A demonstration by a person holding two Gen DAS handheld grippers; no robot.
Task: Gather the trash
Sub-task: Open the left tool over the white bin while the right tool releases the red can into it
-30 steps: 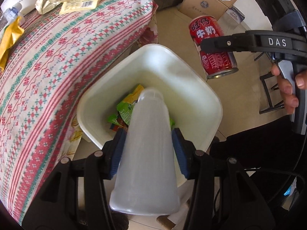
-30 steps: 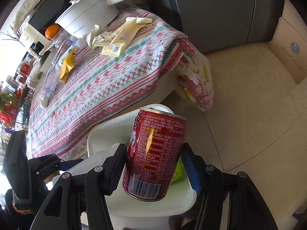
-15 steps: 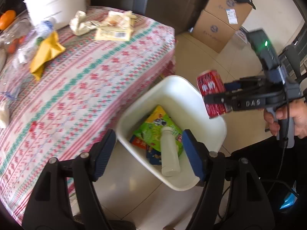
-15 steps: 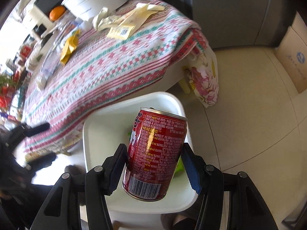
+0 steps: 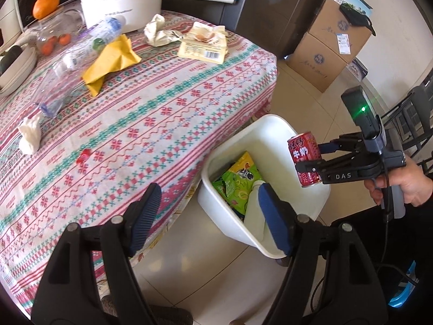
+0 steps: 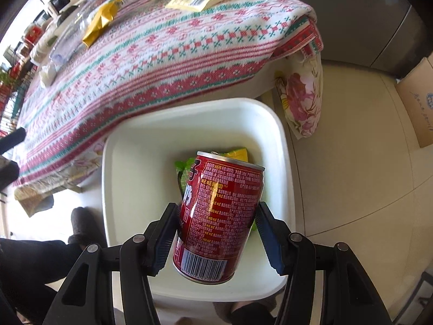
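Observation:
My left gripper stands open and empty above the gap between the table and the white bin. A white plastic bottle lies in the bin on a green snack bag. My right gripper is shut on a red drink can and holds it over the bin's opening; the can hangs at the bin's right rim. On the table lie a yellow wrapper, a clear bottle, a crumpled tissue and a cream packet.
The patterned tablecloth hangs next to the bin. A white pot, an orange and a glass jar stand at the table's back. Cardboard boxes and a dark chair are on the floor to the right.
My left gripper opened and let go of the white bottle, which now lies in the bin, then rose and drew back toward the table. My right gripper sank lower over the bin with the can.

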